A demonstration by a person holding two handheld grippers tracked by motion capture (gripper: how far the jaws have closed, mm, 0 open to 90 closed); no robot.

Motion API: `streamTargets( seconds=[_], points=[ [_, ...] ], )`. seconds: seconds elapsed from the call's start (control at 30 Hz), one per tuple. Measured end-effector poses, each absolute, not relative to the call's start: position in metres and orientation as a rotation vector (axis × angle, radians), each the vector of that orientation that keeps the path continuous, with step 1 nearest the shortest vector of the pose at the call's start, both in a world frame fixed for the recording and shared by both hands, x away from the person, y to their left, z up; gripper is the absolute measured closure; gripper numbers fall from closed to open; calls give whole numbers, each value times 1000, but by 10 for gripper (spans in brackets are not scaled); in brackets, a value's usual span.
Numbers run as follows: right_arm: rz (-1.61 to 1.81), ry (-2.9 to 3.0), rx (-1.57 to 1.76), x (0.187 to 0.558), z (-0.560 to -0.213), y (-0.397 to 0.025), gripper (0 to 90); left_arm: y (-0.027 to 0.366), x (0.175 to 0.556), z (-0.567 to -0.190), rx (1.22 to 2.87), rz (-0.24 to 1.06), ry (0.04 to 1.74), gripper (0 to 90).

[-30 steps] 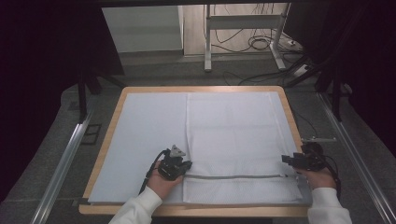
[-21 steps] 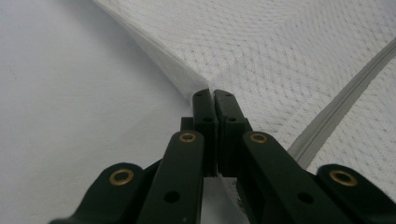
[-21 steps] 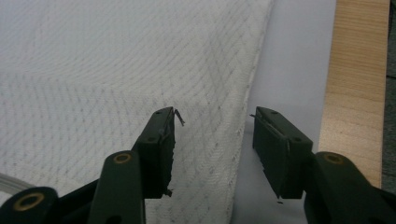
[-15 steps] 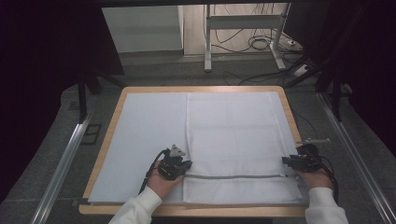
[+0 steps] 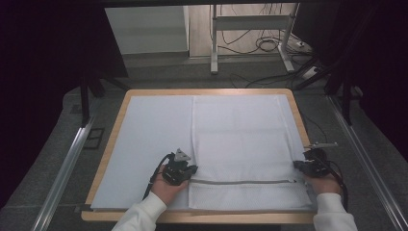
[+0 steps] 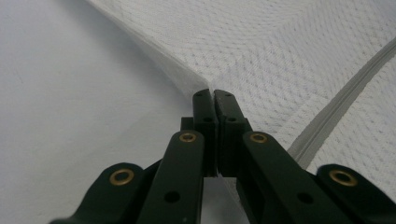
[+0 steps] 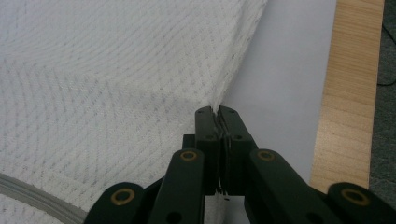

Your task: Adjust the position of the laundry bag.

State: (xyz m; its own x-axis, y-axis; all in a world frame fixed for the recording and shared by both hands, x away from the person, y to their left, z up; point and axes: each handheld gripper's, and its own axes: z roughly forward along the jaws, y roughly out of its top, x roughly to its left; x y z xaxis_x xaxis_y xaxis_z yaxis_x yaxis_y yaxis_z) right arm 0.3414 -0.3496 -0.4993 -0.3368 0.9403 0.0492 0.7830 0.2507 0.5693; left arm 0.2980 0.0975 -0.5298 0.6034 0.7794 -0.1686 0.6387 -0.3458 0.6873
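High view: left claw [image 5: 186, 169] and right claw [image 5: 302, 164] each clamp a mesh bag [image 5: 245, 139] edge, lower frame.

High view: above the table's [image 5: 108, 144] near side, facing forward and down.
Gripper views: very close, along their jaws at opposite mesh cloth [image 5: 240, 139] edges.
Shared: cloth, zipper [image 6: 341, 109].

No readable text or labels
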Motion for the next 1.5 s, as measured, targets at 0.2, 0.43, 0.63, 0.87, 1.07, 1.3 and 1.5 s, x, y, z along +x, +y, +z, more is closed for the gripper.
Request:
streamTargets(
  seconds=[0.2,0.43,0.63,0.87,1.07,1.3,1.5],
  points=[
    [765,2217,1597,341,-498,-351,870,99,299,-529,2087,242,1113,892],
    [770,2219,1585,341,-497,-350,872,100,299,-528,2083,246,1118,893],
    [772,2222,1583,340,-496,-349,874,101,299,-528,2081,245,1121,893],
    [779,2224,1578,340,-496,-348,874,103,300,-527,2084,247,1120,893],
    [781,2218,1577,341,-496,-346,876,106,300,-527,2074,243,1129,893],
    [795,2222,1566,341,-496,-341,876,111,300,-526,2067,249,1135,893],
    [813,2218,1561,341,-495,-339,876,115,299,-526,2062,239,1133,893]
  ],
)
